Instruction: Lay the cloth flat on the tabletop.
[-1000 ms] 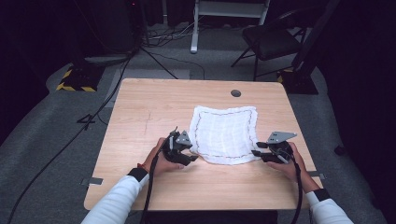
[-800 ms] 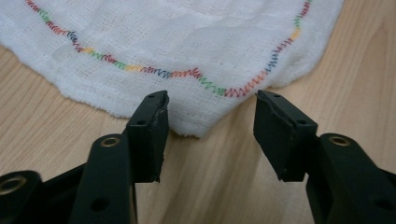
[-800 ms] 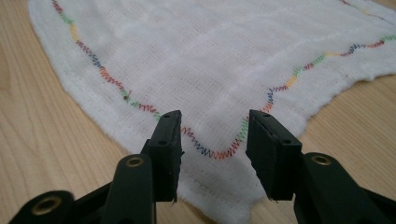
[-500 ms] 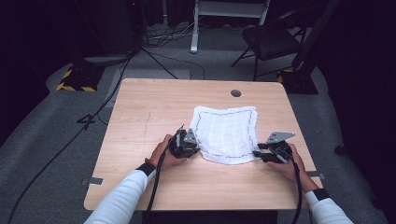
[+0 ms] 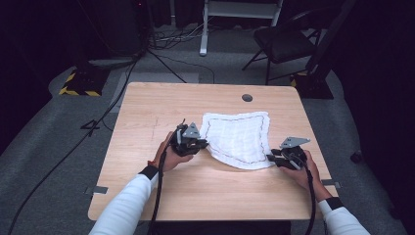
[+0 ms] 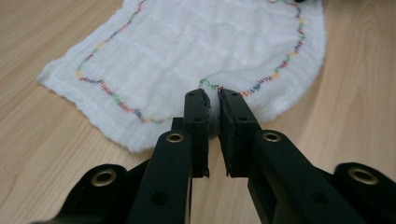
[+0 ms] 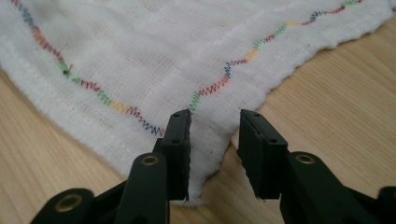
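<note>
A white cloth point(image 5: 238, 138) with a multicoloured zigzag stitched border lies flat on the wooden table point(image 5: 156, 117), right of centre. My left gripper point(image 5: 203, 145) is at the cloth's left edge. In the left gripper view it point(image 6: 212, 97) is shut on a small raised fold of the hem, with the cloth point(image 6: 205, 42) spreading out beyond. My right gripper point(image 5: 270, 157) is at the near right corner. In the right gripper view it point(image 7: 215, 117) stands open, its jaws either side of the cloth's corner point(image 7: 205, 154), which lies on the table.
A round dark grommet point(image 5: 247, 97) sits in the table near its far edge. Beyond the table stand a black chair point(image 5: 286, 41), a white stand point(image 5: 235, 19) and a yellow-and-black striped base point(image 5: 78, 84), with cables on the floor. Bare wood lies left of and in front of the cloth.
My left gripper has moved forward and right to the cloth's left edge and closed on the hem. The right gripper has barely moved.
</note>
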{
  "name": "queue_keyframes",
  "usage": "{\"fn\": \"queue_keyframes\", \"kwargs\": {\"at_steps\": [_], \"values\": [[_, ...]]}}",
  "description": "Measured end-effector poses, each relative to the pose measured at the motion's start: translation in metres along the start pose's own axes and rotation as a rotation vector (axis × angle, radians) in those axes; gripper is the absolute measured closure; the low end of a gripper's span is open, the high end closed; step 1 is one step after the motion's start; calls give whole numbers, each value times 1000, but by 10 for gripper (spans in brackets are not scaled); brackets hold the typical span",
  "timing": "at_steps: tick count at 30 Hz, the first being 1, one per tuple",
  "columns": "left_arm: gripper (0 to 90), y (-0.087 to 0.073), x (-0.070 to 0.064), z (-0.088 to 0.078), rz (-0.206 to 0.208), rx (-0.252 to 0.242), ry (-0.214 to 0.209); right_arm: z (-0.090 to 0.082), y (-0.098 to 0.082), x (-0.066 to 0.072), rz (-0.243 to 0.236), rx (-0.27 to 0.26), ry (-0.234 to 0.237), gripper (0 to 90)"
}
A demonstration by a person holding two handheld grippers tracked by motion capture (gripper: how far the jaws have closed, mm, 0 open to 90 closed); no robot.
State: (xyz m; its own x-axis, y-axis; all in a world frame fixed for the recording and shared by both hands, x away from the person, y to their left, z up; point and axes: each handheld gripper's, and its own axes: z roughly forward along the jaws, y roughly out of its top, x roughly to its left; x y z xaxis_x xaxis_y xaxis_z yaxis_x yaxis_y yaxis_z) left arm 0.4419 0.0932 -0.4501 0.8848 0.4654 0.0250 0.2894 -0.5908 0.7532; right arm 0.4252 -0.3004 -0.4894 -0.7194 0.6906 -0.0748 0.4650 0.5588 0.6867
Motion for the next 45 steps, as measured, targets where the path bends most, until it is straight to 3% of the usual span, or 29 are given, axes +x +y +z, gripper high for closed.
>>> {"fn": "queue_keyframes", "kwargs": {"at_steps": [2,5,9,12,14,17,21,23,25,29,35,38,45], "values": [[820,6,4,12,15,16,6,1,2,1,-12,9,-33,654],[805,19,14,37,-6,38,9,2,3,-1,-6,13,-57,646],[737,29,20,67,-16,69,21,2,2,-4,15,9,-70,629],[623,31,21,81,-44,84,38,1,1,-6,18,6,-71,616],[519,32,21,82,-76,72,51,1,0,-7,19,6,-72,615],[378,34,20,70,-108,22,30,-1,-1,-9,25,7,-73,615],[330,36,7,58,-26,24,27,-1,-2,-9,26,8,-71,619],[325,36,0,53,-5,7,0,-1,-1,-9,21,11,-75,623],[336,36,-4,53,14,18,-13,-1,-1,-8,18,13,-75,630],[378,37,-3,70,44,91,44,-1,-2,-9,19,10,-70,635],[754,37,8,79,60,119,57,-3,-3,-9,18,10,-58,644],[872,34,12,74,61,114,46,-4,-5,-10,27,8,-49,630],[893,28,4,40,90,89,4,-9,-7,-4,14,31,-40,614]]}}
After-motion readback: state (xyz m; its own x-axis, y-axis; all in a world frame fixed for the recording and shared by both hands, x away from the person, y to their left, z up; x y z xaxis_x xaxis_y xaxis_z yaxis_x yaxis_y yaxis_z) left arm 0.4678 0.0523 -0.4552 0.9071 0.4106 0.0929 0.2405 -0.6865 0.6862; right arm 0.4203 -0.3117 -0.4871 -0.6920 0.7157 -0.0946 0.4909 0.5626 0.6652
